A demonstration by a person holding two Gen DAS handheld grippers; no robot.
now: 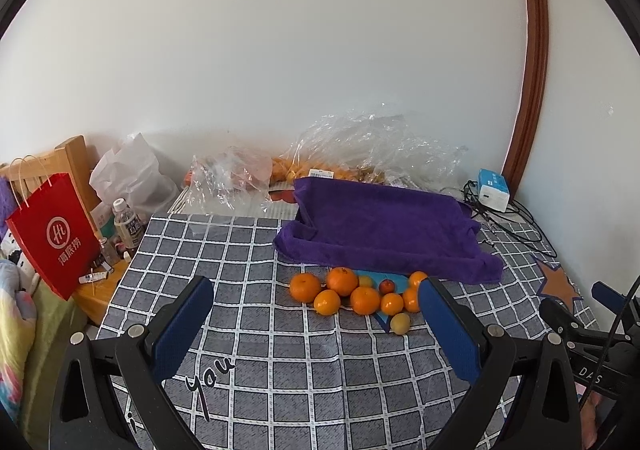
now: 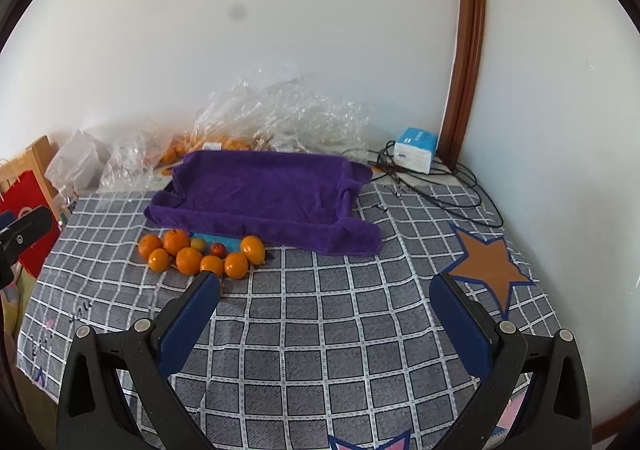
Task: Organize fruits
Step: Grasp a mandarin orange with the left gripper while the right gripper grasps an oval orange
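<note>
The fruits (image 1: 356, 296) are sitting bunched together on the checked cloth (image 1: 280, 370), right against the front edge of the purple towel-lined tray (image 1: 384, 226), so I'd be taking an outer orange (image 1: 305, 287) first, jaws straddling it, so its neighbours aren't rolling off. The left gripper (image 1: 316, 330) is hovering low and wide open, aiming at the cluster, while the right gripper (image 2: 326, 310) is hanging beside it, equally spread and empty, over bare cloth.

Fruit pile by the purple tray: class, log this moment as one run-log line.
stage: not started | left gripper: open | right gripper: open | fruit pile: on cloth beside purple tray | tray: no fruit seen inside
</note>
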